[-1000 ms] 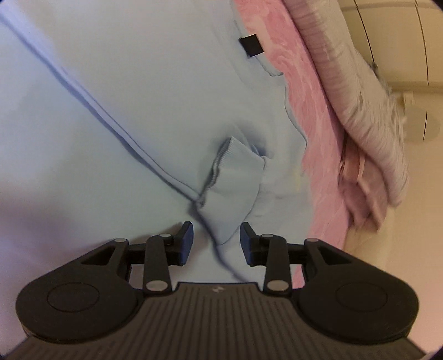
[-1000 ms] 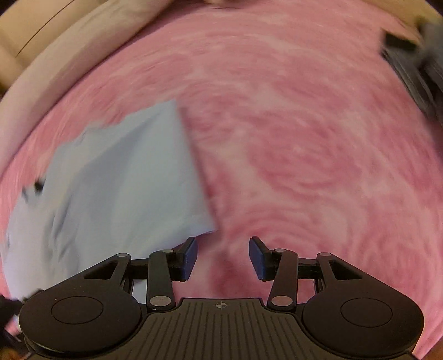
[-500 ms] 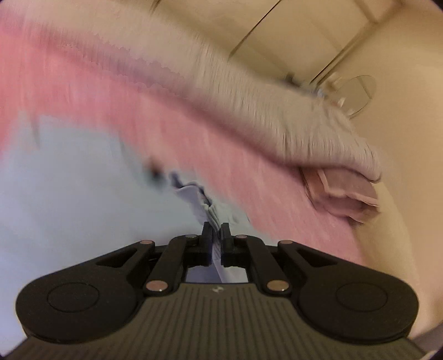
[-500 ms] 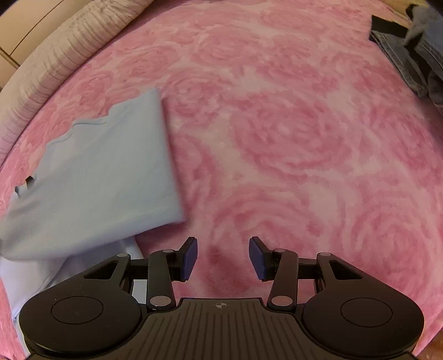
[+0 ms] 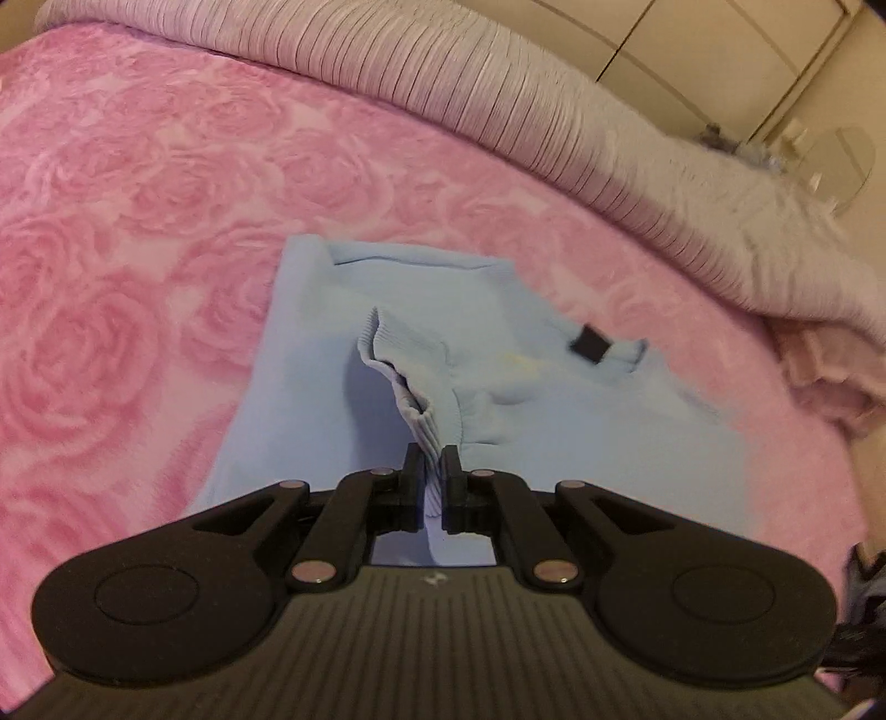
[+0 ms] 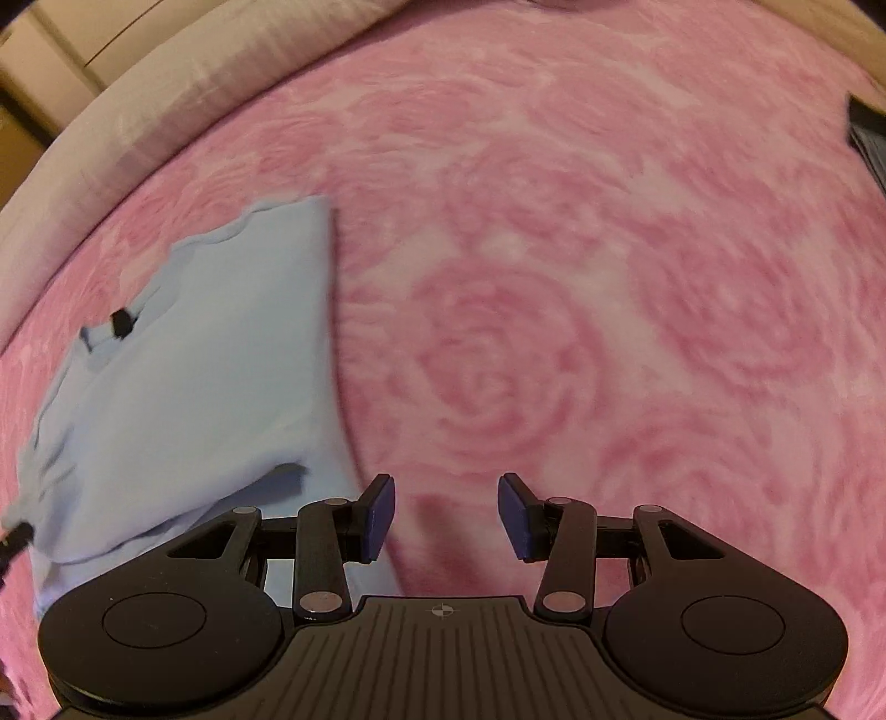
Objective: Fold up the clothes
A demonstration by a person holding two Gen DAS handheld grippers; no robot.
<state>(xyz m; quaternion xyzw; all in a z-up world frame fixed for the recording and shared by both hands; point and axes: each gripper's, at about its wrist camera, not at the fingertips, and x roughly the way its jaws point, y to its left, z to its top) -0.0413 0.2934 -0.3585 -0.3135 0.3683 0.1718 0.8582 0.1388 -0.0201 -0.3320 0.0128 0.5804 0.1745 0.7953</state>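
Item: light-blue sweatshirt (image 5: pixel 310 387), part-folded, lying flat on the bed's pink rose-print blanket (image 5: pixel 122 232).
Label: a small black tab (image 5: pixel 590 344) at the neckline; no writing on it can be read. In your right wrist view the same tab (image 6: pixel 120 323) sits at the garment's far left.
Left tongs (image 5: pixel 433 471): clenched on the ribbed cuff (image 5: pixel 412 382) of a sleeve, which rises in a bunched ridge from the garment's middle to your fingertips.
Right tongs (image 6: pixel 446 518): released, jaws wide apart, holding nothing, over bare blanket just right of the sweatshirt's (image 6: pixel 210 354) straight folded edge.
Surroundings: a ribbed pale-mauve quilt (image 5: pixel 498 94) heaped along the far edge of the bed; cream cupboard doors (image 5: pixel 720 50) beyond it; dark folded clothing (image 6: pixel 869 138) at the far right, mostly cut off.
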